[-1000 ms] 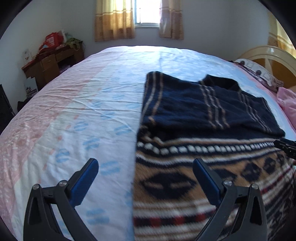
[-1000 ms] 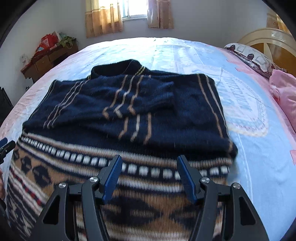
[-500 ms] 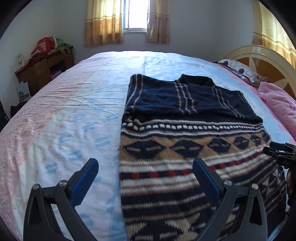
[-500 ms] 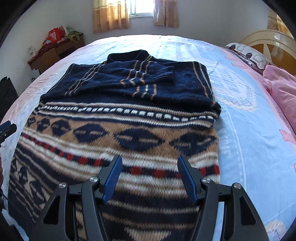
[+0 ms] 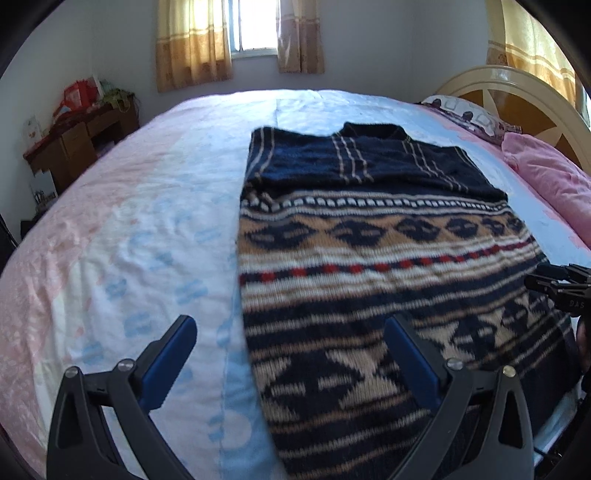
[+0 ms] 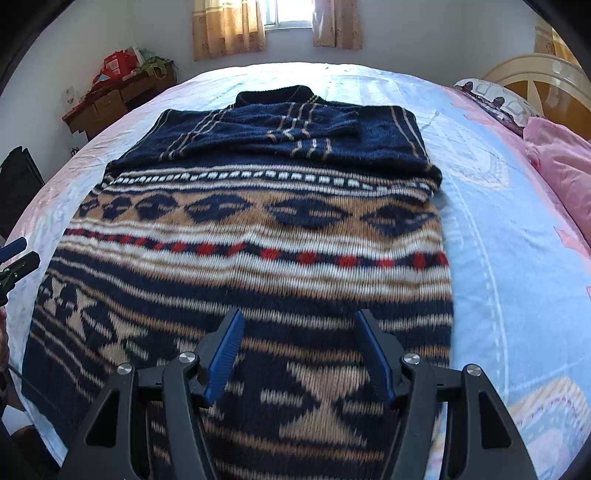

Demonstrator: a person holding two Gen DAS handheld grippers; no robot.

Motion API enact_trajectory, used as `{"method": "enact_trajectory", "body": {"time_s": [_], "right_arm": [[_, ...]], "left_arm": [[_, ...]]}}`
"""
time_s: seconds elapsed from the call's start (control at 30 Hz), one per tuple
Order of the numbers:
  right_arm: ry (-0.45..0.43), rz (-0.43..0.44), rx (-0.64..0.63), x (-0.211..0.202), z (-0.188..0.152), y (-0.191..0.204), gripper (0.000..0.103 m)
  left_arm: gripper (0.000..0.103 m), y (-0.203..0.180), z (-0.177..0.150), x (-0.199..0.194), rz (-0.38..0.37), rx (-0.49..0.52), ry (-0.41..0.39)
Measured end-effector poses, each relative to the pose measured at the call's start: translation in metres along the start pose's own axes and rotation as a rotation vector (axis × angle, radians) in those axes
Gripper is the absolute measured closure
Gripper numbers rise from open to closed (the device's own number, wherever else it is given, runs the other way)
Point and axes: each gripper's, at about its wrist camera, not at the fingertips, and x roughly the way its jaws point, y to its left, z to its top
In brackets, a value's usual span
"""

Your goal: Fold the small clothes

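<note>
A navy, tan and white patterned sweater (image 5: 373,258) (image 6: 258,236) lies flat on the bed, its sleeves folded across the navy upper part and its collar pointing at the window. My left gripper (image 5: 290,332) hovers open over the sweater's left edge near the hem, one finger above the sheet and the other above the knit. Over the hem's right half my right gripper (image 6: 298,325) is open, nothing between its blue pads. Each gripper's tip shows at the edge of the other's view.
The bed sheet (image 5: 147,229) is pink, white and light blue. A pink blanket (image 5: 546,177) and a pillow (image 5: 469,114) lie by the headboard (image 5: 517,96) at right. A wooden desk (image 5: 77,144) with clutter stands at the far left wall, under a curtained window (image 5: 255,26).
Both grippers have drawn back from the sweater's upper part toward its hem, so more of the patterned lower body is in view. The jaws kept their width and the sweater lies unchanged.
</note>
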Motion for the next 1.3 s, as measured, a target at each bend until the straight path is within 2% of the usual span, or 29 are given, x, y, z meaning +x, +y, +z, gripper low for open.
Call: {"method": "enact_trajectory", "body": {"time_s": [0.33,0.47,0.63,0.7,0.83,0.9,1.07,1.13,1.3], "right_arm": [[-0.004,-0.05,-0.004,-0.032,-0.044,-0.007,0.04],[0.007,-0.054,0.007,-0.044,-0.063,-0.01,0.04],[0.013,-0.037,0.04,-0.06,-0.092,-0.017,0.04],[0.01,-0.038,0.061,-0.066,-0.104,-0.021,0.04],[0.006,-0.019,0.089,-0.074,-0.116,-0.027,0.04],[0.008,-0.014,0.1,-0.077,-0.119,-0.03,0.04],[0.018,0.019,0.136,-0.082,-0.127,-0.037,0.041],[0.032,0.032,0.139,-0.083,-0.13,-0.035,0.044],[0.048,0.08,0.14,-0.084,-0.136,-0.03,0.062]], "left_arm": [[0.0,-0.006,-0.051,-0.02,-0.057,-0.015,0.084],[0.002,-0.012,-0.066,-0.036,-0.088,-0.013,0.086],[0.021,-0.015,-0.077,-0.036,-0.147,-0.014,0.14],[0.032,-0.012,-0.084,-0.031,-0.161,-0.039,0.179],[0.034,-0.015,-0.093,-0.034,-0.16,-0.029,0.185],[0.04,-0.016,-0.095,-0.036,-0.181,-0.029,0.19],[0.048,-0.015,-0.098,-0.039,-0.211,-0.043,0.193],[0.053,-0.014,-0.098,-0.039,-0.22,-0.051,0.191],[0.058,-0.016,-0.098,-0.039,-0.229,-0.044,0.185]]}}
